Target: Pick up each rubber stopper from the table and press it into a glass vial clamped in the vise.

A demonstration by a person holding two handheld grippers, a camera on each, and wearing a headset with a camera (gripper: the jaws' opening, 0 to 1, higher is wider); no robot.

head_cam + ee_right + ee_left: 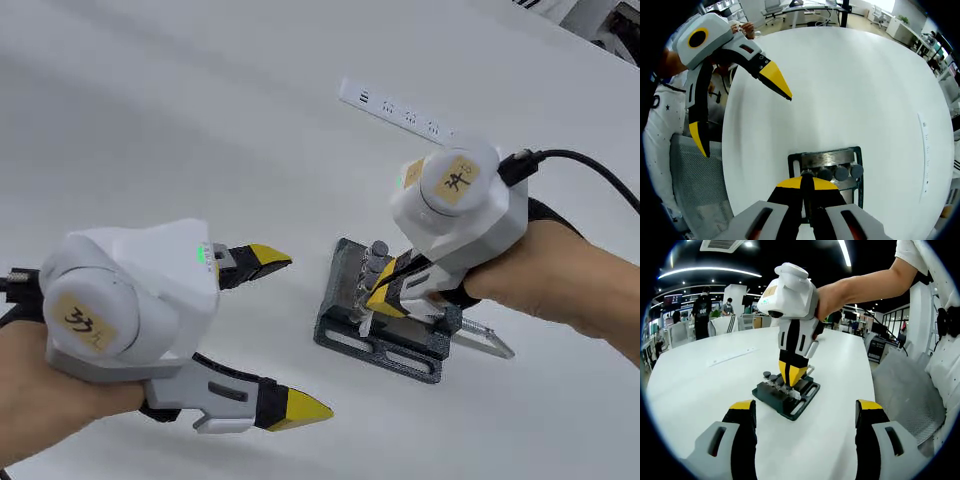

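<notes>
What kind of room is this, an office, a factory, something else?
Probably an open-plan office or lab. The work sits on a large white table with a power strip, a mesh office chair beside it, ceiling strip lights overhead, and people at desks behind.

Bright ceiling strip lighting, soft shadows, fisheye edge distortion

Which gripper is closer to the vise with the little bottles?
Right. The right gripper points down onto the vise, jaws closed at the row of vials. The left gripper is open and held off to the side, apart from the vise.
</notes>
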